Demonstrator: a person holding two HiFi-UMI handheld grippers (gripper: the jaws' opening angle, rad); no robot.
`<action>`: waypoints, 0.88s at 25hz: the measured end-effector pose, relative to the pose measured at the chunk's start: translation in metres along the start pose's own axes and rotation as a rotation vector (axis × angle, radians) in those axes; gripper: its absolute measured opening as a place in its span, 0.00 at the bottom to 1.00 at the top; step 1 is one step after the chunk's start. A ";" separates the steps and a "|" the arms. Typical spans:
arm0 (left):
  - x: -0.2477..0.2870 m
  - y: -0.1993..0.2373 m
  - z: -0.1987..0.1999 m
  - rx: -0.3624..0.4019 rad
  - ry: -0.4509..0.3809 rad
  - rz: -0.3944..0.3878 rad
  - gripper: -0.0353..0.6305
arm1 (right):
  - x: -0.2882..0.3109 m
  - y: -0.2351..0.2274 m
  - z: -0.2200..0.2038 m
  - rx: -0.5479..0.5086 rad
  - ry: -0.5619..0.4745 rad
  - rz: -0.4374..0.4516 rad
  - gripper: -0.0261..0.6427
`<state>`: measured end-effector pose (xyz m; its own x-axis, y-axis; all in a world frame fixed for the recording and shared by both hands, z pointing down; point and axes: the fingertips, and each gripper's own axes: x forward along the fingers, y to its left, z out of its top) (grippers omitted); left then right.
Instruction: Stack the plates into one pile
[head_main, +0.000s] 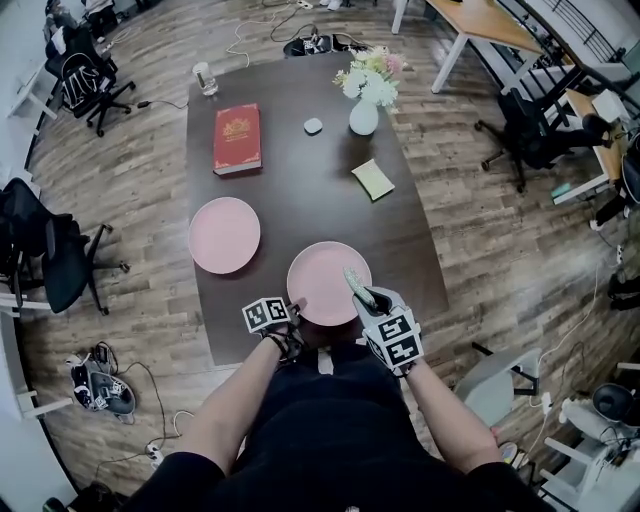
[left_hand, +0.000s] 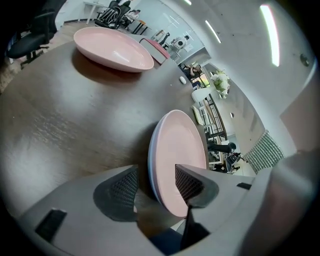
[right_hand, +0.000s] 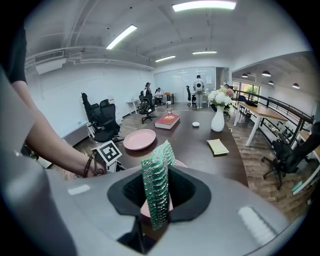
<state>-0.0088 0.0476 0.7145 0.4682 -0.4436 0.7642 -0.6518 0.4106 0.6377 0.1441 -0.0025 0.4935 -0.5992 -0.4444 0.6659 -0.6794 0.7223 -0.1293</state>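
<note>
I count two pink plates, round, smooth and glossy, both on the dark wood-grain table. My left gripper has its jaws apart with the rim of the near plate between them. One ribbed pad sits over its top face, and the other is short of its underside. The second plate lies flat, well ahead of that gripper and to its left.

My right gripper is clamped on one green scouring pad, knobbly and standing upright between the jaws, just above the near plate's far edge.

Beyond both tools are one red hardback book and one white vase of flowers.
</note>
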 end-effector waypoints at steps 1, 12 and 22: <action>0.002 -0.001 -0.001 -0.003 0.001 -0.008 0.38 | 0.001 0.000 -0.001 -0.001 0.003 0.002 0.17; 0.013 -0.001 0.000 -0.051 -0.014 -0.015 0.21 | 0.011 0.006 -0.014 0.001 0.034 0.011 0.17; 0.014 -0.001 -0.004 -0.084 -0.020 -0.019 0.13 | 0.037 0.004 -0.033 -0.026 0.094 0.015 0.17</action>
<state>0.0007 0.0444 0.7255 0.4676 -0.4669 0.7506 -0.5902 0.4673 0.6583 0.1331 0.0015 0.5425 -0.5662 -0.3825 0.7301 -0.6585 0.7427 -0.1216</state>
